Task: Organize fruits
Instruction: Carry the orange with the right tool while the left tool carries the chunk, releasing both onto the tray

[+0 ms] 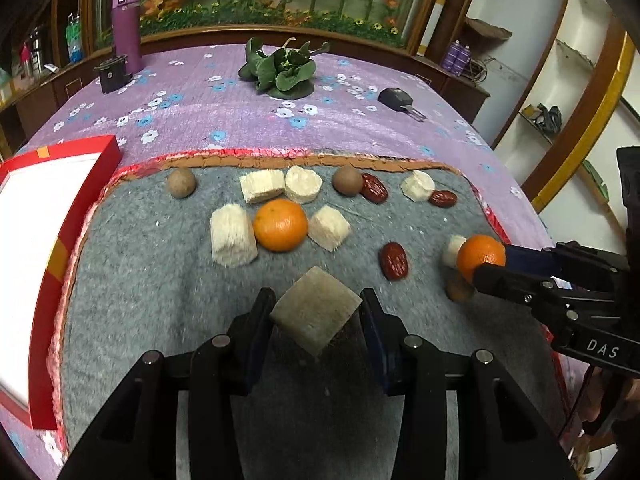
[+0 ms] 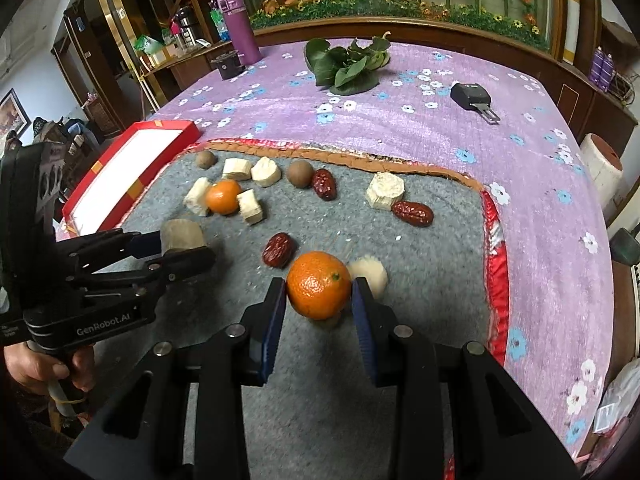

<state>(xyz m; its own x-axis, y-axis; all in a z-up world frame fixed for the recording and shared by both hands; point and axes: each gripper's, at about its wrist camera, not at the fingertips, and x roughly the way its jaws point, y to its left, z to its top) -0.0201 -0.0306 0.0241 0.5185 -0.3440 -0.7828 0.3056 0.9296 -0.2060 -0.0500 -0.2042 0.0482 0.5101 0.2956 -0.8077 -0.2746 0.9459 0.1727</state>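
A: Left tongs (image 1: 316, 312) are clamped on a pale cut block (image 1: 315, 312), both pads pressed against its sides, and the block is tilted on one corner above the grey mat (image 1: 160, 280).

B: And over on the other side, the right tongs (image 2: 319, 292) have an orange (image 2: 319, 285) pinched between the blue pads, held just above the mat, with a fuzzy pale piece (image 2: 370, 274) right beside it.

A: From the left camera you can see that same orange at the mat's right edge, in the grip of the black fingers (image 1: 508, 278).

B: What's left on the mat? A second orange (image 1: 281, 225) sits in the middle, with pale blocks touching it on either side.

A: Behind it, a row along the mat's far border: a brown round fruit (image 1: 181, 184), two more pale pieces, another brown ball touching a red date (image 1: 375, 188), then a pale chunk with a date beside it.

B: One more date (image 1: 394, 261) lies alone, between the two tongs.

A: The red box (image 1: 60, 248) with its white inside sits at the mat's left edge, on the purple flowered cloth (image 1: 240, 120) over the counter.

B: A hand (image 2: 44, 368) shows at the handle of the left tool.
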